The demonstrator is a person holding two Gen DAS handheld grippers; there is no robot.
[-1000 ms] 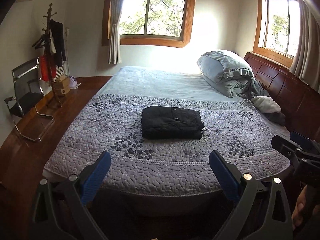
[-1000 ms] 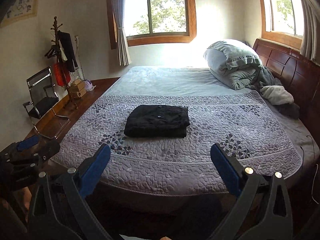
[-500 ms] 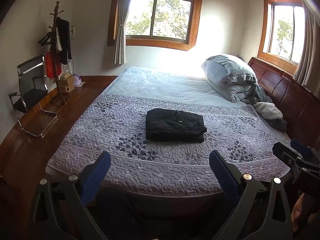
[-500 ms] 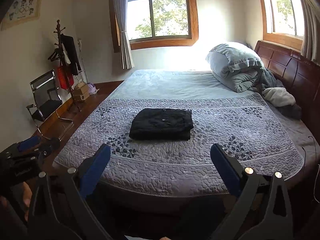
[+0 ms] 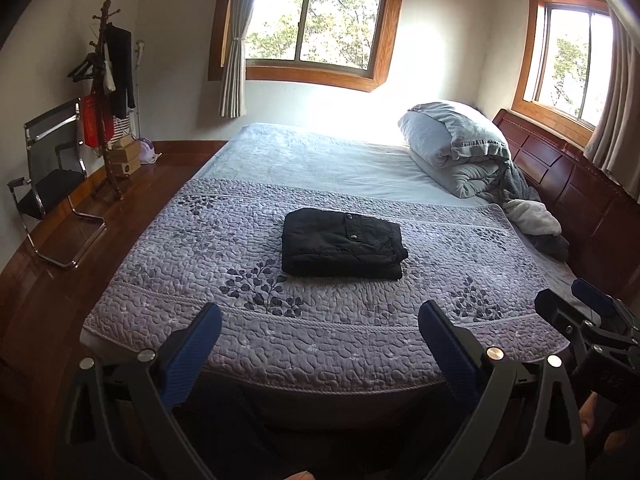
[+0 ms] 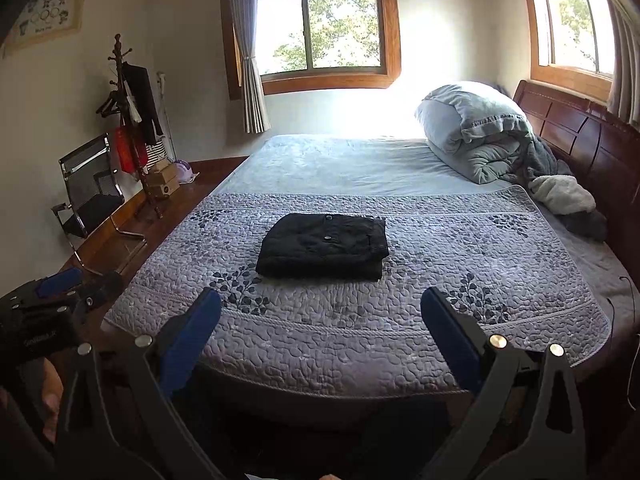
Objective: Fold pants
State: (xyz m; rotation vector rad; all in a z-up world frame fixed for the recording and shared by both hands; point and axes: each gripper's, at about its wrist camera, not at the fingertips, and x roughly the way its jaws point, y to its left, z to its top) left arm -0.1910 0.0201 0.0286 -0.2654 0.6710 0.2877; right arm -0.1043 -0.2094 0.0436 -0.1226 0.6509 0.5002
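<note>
Left wrist view: pants [image 5: 342, 243] folded, mid-bed [image 5: 320, 344].
Both my jaws apart, empty, off the near edge. I'd stay clear, fold looks done.

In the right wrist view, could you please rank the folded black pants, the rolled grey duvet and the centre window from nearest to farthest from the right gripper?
From the right gripper:
1. Folded black pants, straight ahead on the quilt.
2. Rolled grey duvet, far right by the headboard.
3. Centre window, on the back wall beyond the bed.
</note>
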